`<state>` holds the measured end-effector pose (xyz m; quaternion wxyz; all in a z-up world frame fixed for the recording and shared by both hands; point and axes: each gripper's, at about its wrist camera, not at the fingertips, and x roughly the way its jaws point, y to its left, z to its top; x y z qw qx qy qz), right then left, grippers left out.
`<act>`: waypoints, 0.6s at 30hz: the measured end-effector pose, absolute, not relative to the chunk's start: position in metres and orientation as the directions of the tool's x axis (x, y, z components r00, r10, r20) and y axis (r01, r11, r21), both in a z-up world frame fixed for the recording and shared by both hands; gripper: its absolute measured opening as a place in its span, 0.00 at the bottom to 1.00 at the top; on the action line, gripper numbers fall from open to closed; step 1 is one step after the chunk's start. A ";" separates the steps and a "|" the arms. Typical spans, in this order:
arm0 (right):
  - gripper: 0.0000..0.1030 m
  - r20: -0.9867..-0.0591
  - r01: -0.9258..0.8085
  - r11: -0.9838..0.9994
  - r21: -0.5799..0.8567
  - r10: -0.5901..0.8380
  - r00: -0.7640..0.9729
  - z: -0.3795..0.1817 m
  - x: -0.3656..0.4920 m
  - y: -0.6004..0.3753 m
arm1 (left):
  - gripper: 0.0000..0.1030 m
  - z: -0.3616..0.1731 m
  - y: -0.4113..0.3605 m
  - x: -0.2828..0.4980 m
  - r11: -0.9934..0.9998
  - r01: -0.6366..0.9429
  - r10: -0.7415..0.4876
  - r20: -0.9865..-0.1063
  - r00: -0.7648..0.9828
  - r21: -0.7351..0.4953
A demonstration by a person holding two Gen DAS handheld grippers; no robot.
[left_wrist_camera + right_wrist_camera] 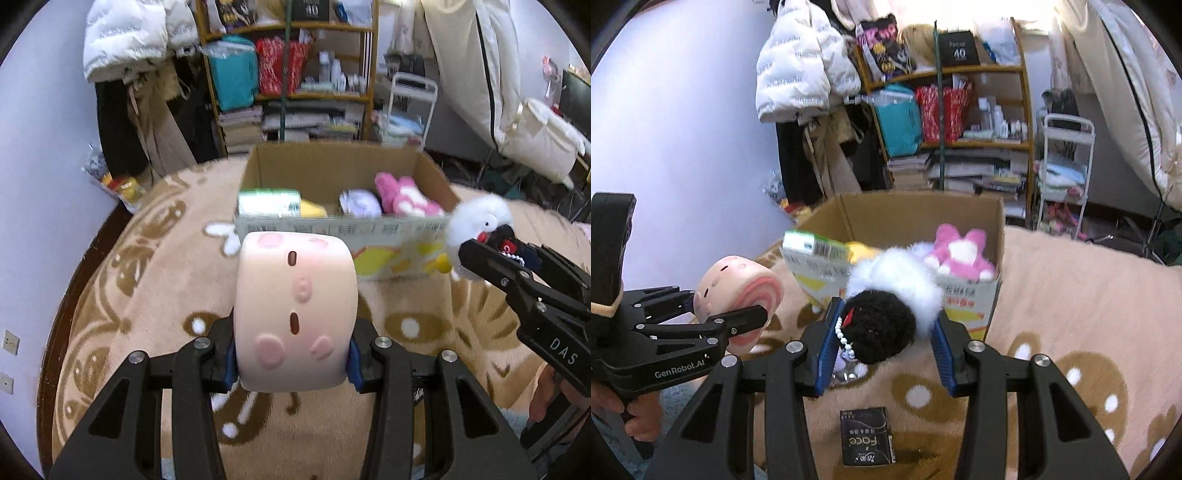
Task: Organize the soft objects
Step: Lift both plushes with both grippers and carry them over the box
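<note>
My left gripper (291, 363) is shut on a pale pink roll-shaped squishy toy (295, 314) with a small face, held above the beige blanket. From the right wrist view the same toy (738, 295) shows its pink swirl end in the left gripper (746, 321). My right gripper (882, 350) is shut on a fluffy black-and-white plush (890, 306) with a bead chain. That plush (476, 225) hangs just in front of the cardboard box (332, 162). The open box (923, 218) holds a pink plush (960, 254), a lilac plush (360, 203), a yellow thing and a green-white carton (267, 203).
A patterned beige blanket (147, 295) covers the bed under both grippers. A black packet (868, 439) lies on it below my right gripper. Behind the box stand a cluttered wooden shelf (288, 74), hanging coats (125, 44) and a white trolley (1063, 177). A person's hand (639, 417) grips the left tool.
</note>
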<state>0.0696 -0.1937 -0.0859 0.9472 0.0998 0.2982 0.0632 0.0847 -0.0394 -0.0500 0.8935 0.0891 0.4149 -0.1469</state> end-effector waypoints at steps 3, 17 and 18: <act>0.46 -0.527 -0.052 0.972 0.229 0.169 0.833 -0.076 0.067 -0.198 | 0.42 -0.042 -0.038 0.085 0.940 0.338 -0.197 -0.745 0.637 0.040; 0.46 -0.411 -0.018 0.988 0.152 0.079 0.908 -0.034 0.076 -0.214 | 0.42 -0.003 -0.045 0.089 0.941 0.325 -0.201 -0.622 0.757 0.091; 0.46 -0.403 -0.018 0.990 0.143 0.075 0.912 -0.031 0.078 -0.214 | 0.42 0.000 -0.046 0.090 0.941 0.327 -0.207 -0.612 0.763 0.090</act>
